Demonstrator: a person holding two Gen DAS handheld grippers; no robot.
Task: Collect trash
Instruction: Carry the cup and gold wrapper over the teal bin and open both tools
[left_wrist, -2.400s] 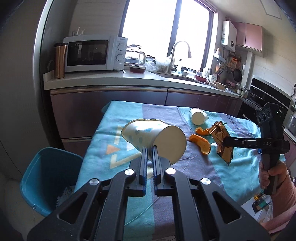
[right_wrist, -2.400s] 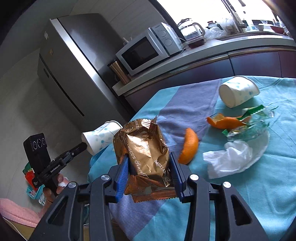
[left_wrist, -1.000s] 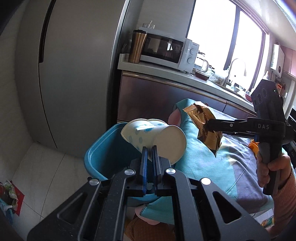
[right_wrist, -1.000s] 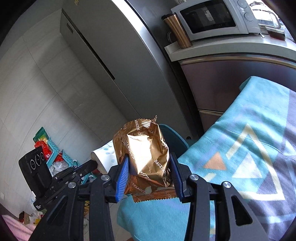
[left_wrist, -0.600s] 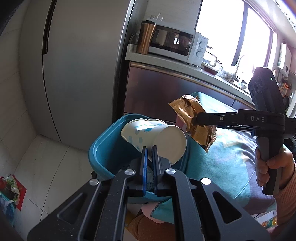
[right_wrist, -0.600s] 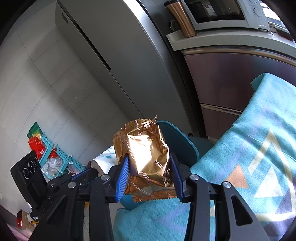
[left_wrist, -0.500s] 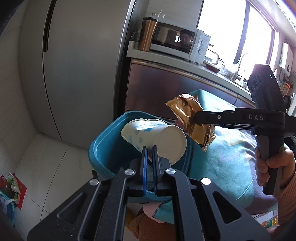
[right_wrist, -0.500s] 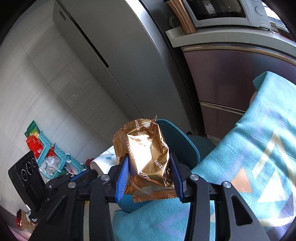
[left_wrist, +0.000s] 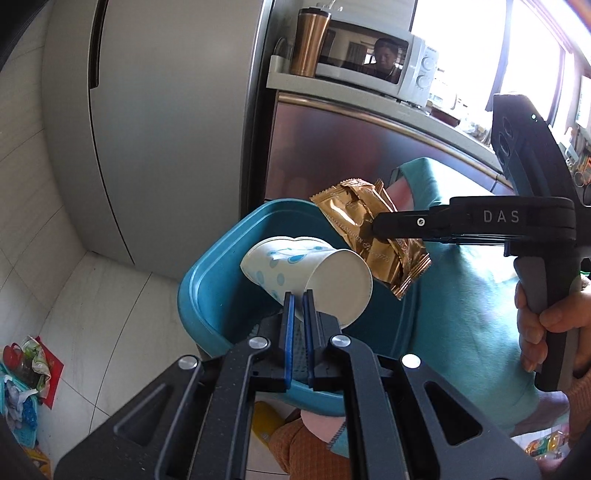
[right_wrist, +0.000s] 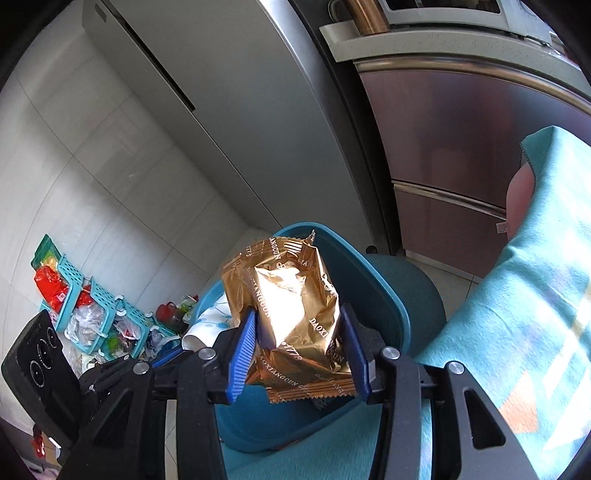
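My left gripper (left_wrist: 298, 295) is shut on the rim of a white paper cup with blue dots (left_wrist: 295, 267), held on its side over the open teal bin (left_wrist: 221, 258). My right gripper (right_wrist: 299, 325) is shut on a crumpled gold snack wrapper (right_wrist: 291, 310), held just above the bin (right_wrist: 373, 280). In the left wrist view the wrapper (left_wrist: 369, 236) hangs over the bin's far right rim, close beside the cup. The cup (right_wrist: 210, 321) shows partly behind the wrapper in the right wrist view.
The table with a teal cloth (right_wrist: 535, 314) stands right of the bin. A steel fridge (left_wrist: 166, 110) and a cabinet with a microwave (left_wrist: 373, 70) are behind. A teal rack with bags (right_wrist: 85, 306) sits on the tiled floor at left.
Both grippers have swung left off the table and come down over the teal bin, still holding the cup and the wrapper. The bin now lies directly under both.
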